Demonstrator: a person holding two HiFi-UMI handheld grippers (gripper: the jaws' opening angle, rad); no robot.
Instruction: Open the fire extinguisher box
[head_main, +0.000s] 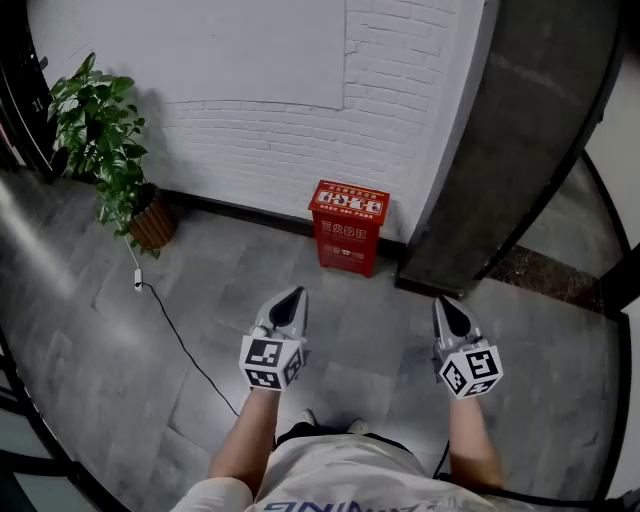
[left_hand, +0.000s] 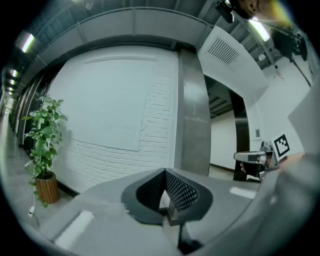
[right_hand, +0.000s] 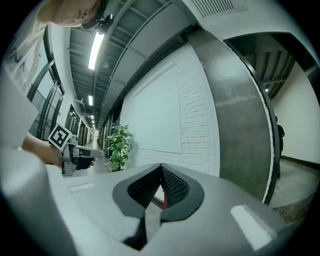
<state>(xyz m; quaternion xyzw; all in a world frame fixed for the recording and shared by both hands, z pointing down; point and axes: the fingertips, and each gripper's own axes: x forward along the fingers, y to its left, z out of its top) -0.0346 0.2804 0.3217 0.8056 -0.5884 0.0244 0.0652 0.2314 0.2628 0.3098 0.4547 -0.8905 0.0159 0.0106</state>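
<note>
The red fire extinguisher box (head_main: 348, 228) is sitting closed on the floor (head_main: 200, 300), backing against the white brick wall (head_main: 250, 140), with a grey pillar (head_main: 510, 150) just beside it and a potted plant (head_main: 110, 150) well apart from it. The left gripper (head_main: 295, 296) and right gripper (head_main: 444, 304) are hovering well short of the box, each clenched tip to tip on nothing.

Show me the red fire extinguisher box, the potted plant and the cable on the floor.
red box (head_main: 348, 245): head view, middle of its front face.
potted plant (head_main: 100, 140): head view, on the leaves.
cable (head_main: 187, 348): head view, midway along its run.
</note>
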